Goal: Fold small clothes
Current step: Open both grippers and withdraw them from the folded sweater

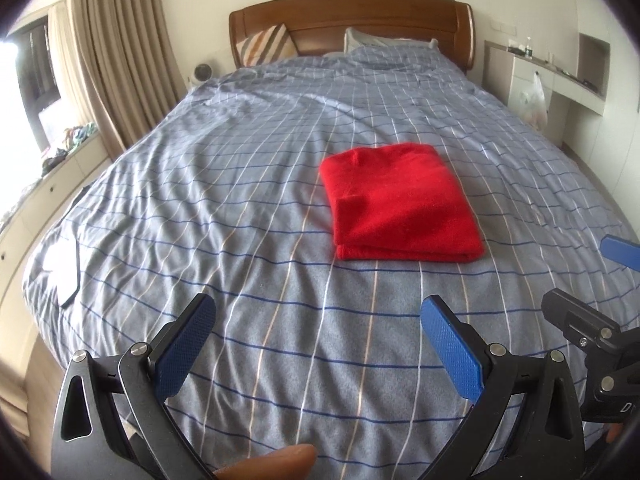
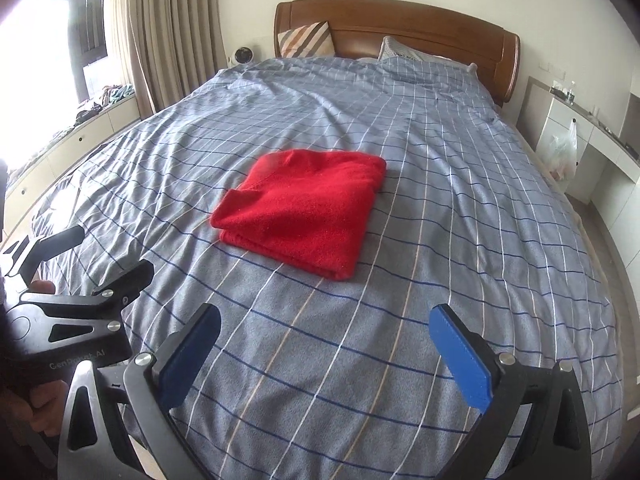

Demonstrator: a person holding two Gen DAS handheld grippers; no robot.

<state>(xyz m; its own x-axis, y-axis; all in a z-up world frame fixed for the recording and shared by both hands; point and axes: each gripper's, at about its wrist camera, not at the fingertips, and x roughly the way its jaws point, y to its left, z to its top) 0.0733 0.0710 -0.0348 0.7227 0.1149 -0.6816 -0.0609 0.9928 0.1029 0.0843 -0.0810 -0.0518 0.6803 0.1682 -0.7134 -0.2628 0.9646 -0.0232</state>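
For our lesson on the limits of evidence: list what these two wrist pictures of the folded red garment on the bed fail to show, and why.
- Red garment: its type and underside, hidden by its own folds in both views.
- Items on the right shelf: too small in both views.
- Clutter on the window ledge: small and washed out by glare.
- Right claw in the left wrist view: cut off by the frame edge.

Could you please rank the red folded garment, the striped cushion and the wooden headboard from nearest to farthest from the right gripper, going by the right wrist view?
From the right gripper:
1. Red folded garment, mid-bed, just ahead and slightly left.
2. Striped cushion, far end, leaning against the headboard's left side.
3. Wooden headboard, behind the cushion, against the wall.
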